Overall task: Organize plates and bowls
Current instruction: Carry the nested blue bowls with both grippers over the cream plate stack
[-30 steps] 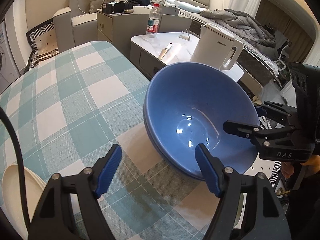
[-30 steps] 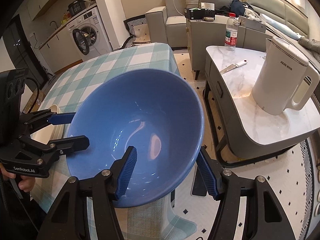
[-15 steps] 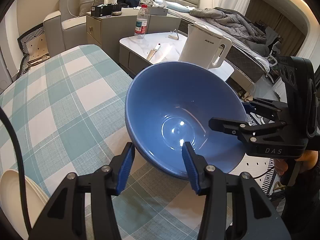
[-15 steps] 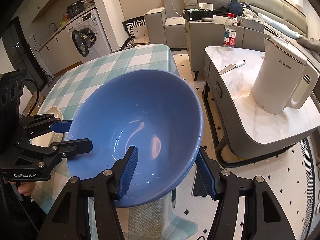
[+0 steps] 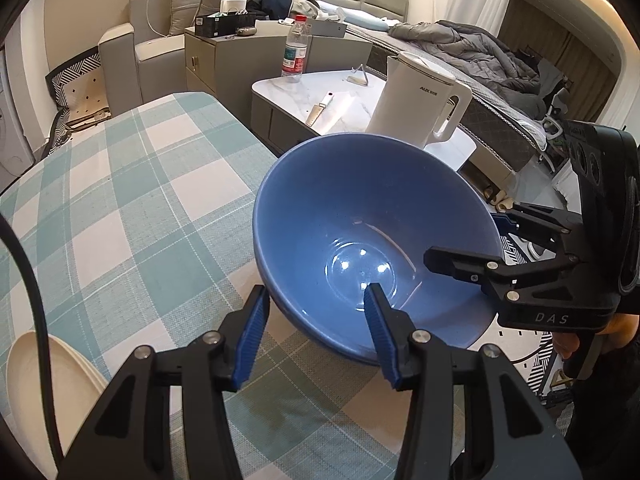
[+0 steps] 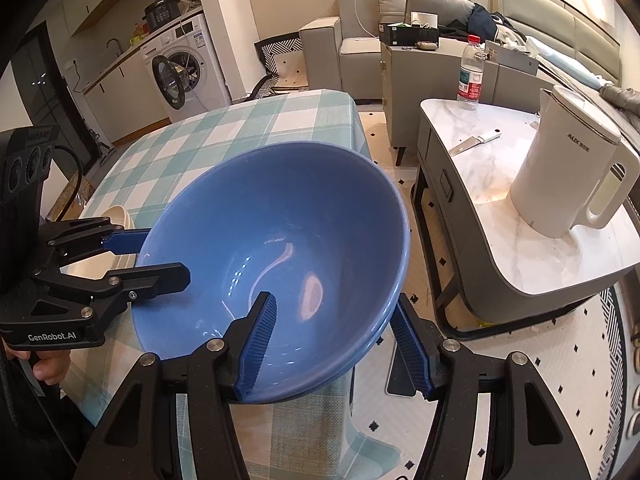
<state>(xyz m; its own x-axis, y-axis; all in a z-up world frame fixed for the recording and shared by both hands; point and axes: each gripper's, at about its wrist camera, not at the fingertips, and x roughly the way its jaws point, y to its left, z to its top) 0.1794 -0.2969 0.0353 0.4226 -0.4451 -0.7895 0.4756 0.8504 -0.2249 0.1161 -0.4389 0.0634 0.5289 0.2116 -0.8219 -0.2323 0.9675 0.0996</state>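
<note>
Bowl [image 5: 360, 232], blue and nested in a second one, sits at the checked table [image 5: 120, 200] edge; left gripper [image 5: 316, 332] and right gripper [image 6: 336, 344] each straddle its rim, not clamped.

"das" stands in pale letters on the black body of the right gripper [image 5: 496, 242], "genrobot.ai" on the left gripper [image 6: 154, 252] — and the white kettle [image 6: 568, 172] carries "aux" in grey, followed by small characters too fine to read.
</note>
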